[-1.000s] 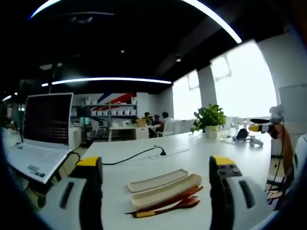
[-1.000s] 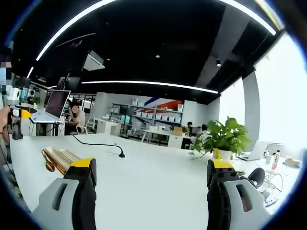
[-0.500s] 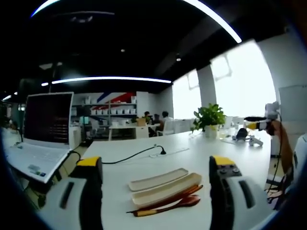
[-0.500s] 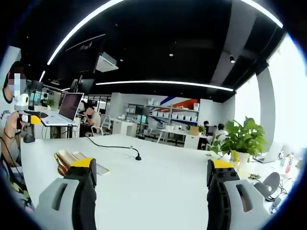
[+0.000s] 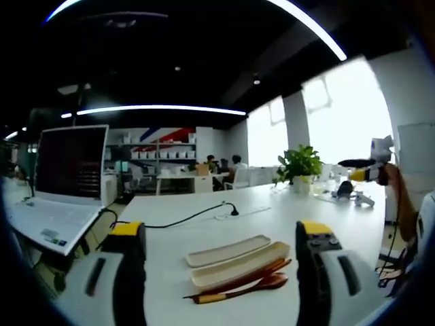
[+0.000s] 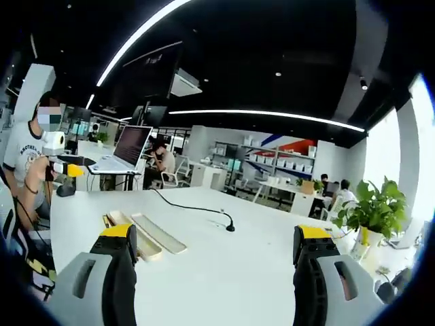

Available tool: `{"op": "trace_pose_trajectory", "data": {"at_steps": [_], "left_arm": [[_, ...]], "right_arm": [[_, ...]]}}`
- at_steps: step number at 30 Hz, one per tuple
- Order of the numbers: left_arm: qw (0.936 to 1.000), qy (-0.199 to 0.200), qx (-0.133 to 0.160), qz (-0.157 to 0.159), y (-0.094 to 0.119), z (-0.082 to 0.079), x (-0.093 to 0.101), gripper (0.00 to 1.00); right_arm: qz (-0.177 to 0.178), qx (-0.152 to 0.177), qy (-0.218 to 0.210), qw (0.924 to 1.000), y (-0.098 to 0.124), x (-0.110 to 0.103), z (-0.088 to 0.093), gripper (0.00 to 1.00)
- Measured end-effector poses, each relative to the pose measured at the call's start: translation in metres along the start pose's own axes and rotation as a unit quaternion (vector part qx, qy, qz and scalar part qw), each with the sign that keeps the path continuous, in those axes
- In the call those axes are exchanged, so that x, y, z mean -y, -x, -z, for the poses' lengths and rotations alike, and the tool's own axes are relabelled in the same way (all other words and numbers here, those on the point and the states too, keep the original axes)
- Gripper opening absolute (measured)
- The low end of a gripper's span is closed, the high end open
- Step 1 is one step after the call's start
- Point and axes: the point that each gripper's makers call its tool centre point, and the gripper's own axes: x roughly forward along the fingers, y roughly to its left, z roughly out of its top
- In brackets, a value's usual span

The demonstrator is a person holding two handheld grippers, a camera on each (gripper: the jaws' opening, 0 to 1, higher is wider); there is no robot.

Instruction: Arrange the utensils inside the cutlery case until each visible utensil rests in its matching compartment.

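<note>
On the counter (image 5: 204, 231) the cutlery case (image 5: 238, 263) lies beside loose utensils (image 5: 238, 288); both grippers' fingers released, a skewed approach could shove them

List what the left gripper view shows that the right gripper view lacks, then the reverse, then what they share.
Left gripper view: a wooden spoon and chopsticks lying on the table beside the case, and the right hand-held gripper raised at the far side.
Right gripper view: the person's white shirt, the left hand-held gripper held up, and someone seated behind the laptop.
Both: the white table, the open cutlery case with its lid alongside, the laptop, the black cable, the potted plant.
</note>
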Motion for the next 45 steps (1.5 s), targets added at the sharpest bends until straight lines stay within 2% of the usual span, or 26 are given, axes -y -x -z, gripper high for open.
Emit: {"op": "trace_pose_trajectory", "data": {"at_steps": [2, 5, 6, 7, 8, 11, 14, 17, 20, 25, 29, 34, 39, 43, 45], "left_arm": [[0.9997, 0.0, -0.022, 0.005, -0.002, 0.01, 0.0, 0.96], [0.9992, 0.005, -0.038, 0.009, -0.004, 0.018, -0.002, 0.95], [0.9987, 0.007, -0.049, 0.012, -0.004, 0.022, -0.002, 0.9], [0.9972, 0.003, -0.073, 0.02, -0.002, 0.03, -0.001, 0.8], [0.9942, 0.007, -0.102, 0.032, -0.001, 0.041, 0.002, 0.75], [0.99, 0.036, -0.127, 0.049, -0.004, 0.055, 0.002, 0.79], [0.9855, 0.034, -0.164, 0.028, -0.007, 0.075, -0.01, 0.72], [0.9828, 0.032, -0.182, 0.012, -0.011, 0.088, -0.02, 0.73], [0.9802, 0.038, -0.195, -0.003, -0.014, 0.101, -0.031, 0.65], [0.9763, 0.064, -0.207, -0.006, -0.019, 0.118, -0.04, 0.65], [0.9734, 0.076, -0.216, -0.007, -0.022, 0.13, -0.046, 0.64], [0.9716, 0.098, -0.216, -0.001, -0.024, 0.136, -0.046, 0.62], [0.9702, 0.112, -0.215, 0.003, -0.026, 0.139, -0.044, 0.59], [0.9668, 0.131, -0.219, 0.011, -0.028, 0.142, -0.038, 0.55], [0.9665, 0.134, -0.219, 0.015, -0.029, 0.143, -0.037, 0.55]], "right_arm": [[-0.013, 0.003, -0.003, 0.9999, -0.004, -0.006, -0.002, 0.93], [-0.025, -0.002, 0.002, 0.9997, -0.011, -0.015, 0.0, 0.96], [-0.028, -0.005, 0.006, 0.9996, -0.013, -0.018, 0.001, 0.96], [-0.03, -0.008, 0.009, 0.9995, -0.015, -0.019, 0.002, 0.96], [-0.036, -0.012, 0.011, 0.9992, -0.018, -0.023, 0.004, 0.96], [-0.05, -0.022, 0.012, 0.9984, -0.026, -0.032, 0.009, 0.95], [-0.076, -0.047, 0.031, 0.9955, -0.038, -0.048, 0.021, 0.95], [-0.098, -0.057, 0.036, 0.993, -0.047, -0.064, 0.029, 0.93], [-0.114, -0.064, 0.031, 0.9909, -0.055, -0.076, 0.037, 0.92], [-0.133, -0.09, 0.019, 0.9868, -0.068, -0.091, 0.056, 0.9], [-0.142, -0.11, 0.002, 0.9836, -0.073, -0.099, 0.071, 0.82], [-0.153, -0.15, -0.03, 0.9763, -0.078, -0.105, 0.091, 0.69], [-0.163, -0.172, -0.039, 0.9708, -0.083, -0.114, 0.106, 0.66], [-0.173, -0.186, -0.053, 0.9658, -0.085, -0.122, 0.116, 0.53], [-0.178, -0.194, -0.054, 0.9633, -0.087, -0.126, 0.121, 0.53]]}}
